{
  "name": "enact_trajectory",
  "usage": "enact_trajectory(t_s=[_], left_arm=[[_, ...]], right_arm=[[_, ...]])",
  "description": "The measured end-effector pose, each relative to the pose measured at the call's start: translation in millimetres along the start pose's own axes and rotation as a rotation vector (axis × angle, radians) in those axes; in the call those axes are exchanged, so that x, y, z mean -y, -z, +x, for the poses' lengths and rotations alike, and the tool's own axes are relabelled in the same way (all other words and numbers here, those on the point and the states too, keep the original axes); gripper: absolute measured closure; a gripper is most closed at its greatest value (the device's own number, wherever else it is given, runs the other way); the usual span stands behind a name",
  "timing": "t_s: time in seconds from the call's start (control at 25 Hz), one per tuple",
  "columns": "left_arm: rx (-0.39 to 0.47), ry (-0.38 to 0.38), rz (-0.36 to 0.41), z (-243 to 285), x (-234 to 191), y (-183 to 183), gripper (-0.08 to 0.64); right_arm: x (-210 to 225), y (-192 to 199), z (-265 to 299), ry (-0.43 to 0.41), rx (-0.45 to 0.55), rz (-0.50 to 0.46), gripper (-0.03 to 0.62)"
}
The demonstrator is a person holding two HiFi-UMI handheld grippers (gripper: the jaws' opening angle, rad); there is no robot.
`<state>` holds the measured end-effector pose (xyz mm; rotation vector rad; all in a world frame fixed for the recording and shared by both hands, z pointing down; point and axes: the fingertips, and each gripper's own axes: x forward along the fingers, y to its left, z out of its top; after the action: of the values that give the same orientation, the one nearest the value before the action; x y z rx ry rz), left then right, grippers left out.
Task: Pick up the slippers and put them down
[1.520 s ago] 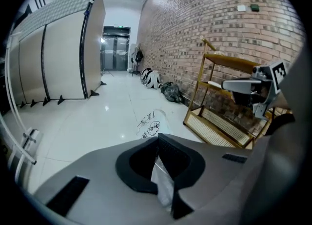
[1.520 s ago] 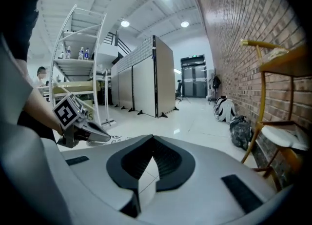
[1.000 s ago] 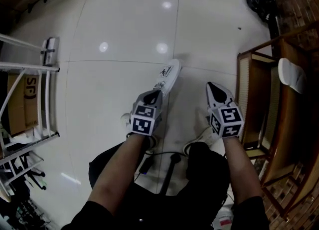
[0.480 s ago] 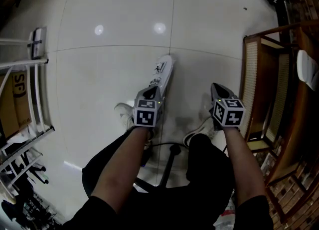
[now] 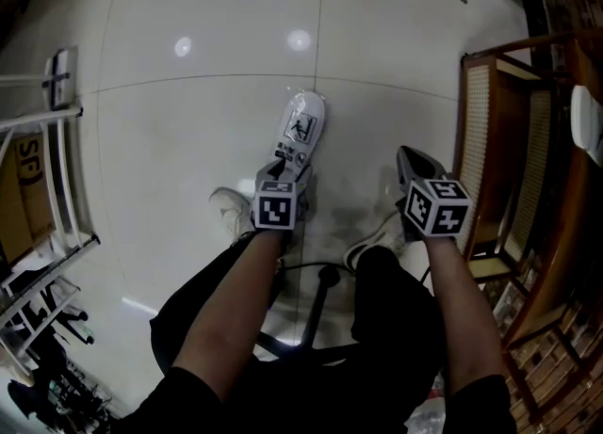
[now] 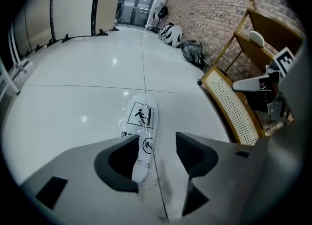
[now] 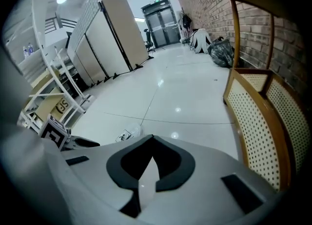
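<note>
Slipper (image 5: pixel 300 131) laid on the floor (image 5: pixel 188 140), left gripper (image 6: pixel 156 143) opened over it.
The slipper could be dragged or flicked aside if that gripper is lifted at a slant. Its near end lies between the spread jaws, which have just been opening and are not pressed on it, and the wrap is judged slippery on polished tile. On the right gripper (image 7: pixel 153 158) the jaws are pressed together, with nothing clearly held. The slipper is white, flat, sealed in clear plastic and printed with a black pictogram.
</note>
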<state>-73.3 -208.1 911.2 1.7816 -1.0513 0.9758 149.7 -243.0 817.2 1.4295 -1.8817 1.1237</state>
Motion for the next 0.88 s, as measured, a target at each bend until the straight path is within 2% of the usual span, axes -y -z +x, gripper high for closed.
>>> enact_trajectory(t_s=[0.12,0.32,0.48,0.56,0.68,0.8,0.88], left_arm=[[0.016,-0.006,0.004,-5,0,-1,0.318],[0.073,0.023,-0.014,-15,5,-17,0.319],[0.15,0.109,-0.057,-36,22,-44,0.359],[0.183,0.127,-0.017,-50,30,-59,0.397],[0.25,0.116,0.05,-78,33,-90,0.471],[0.347,0.094,0.082,-120,30,-128,0.539],[0.42,0.08,0.104,-153,27,-153,0.555]], right_arm=[[5,-3,-3,0.007,0.017,0.037,0.583],[7,-3,-8,0.017,0.02,0.011,0.583],[14,-32,-32,0.039,0.105,-0.021,0.583],[17,-45,-49,0.048,0.148,-0.016,0.583],[13,-61,-73,0.058,0.199,-0.014,0.583],[-2,-79,-101,0.05,0.256,-0.017,0.583],[-14,-94,-119,0.047,0.296,-0.045,0.583]])
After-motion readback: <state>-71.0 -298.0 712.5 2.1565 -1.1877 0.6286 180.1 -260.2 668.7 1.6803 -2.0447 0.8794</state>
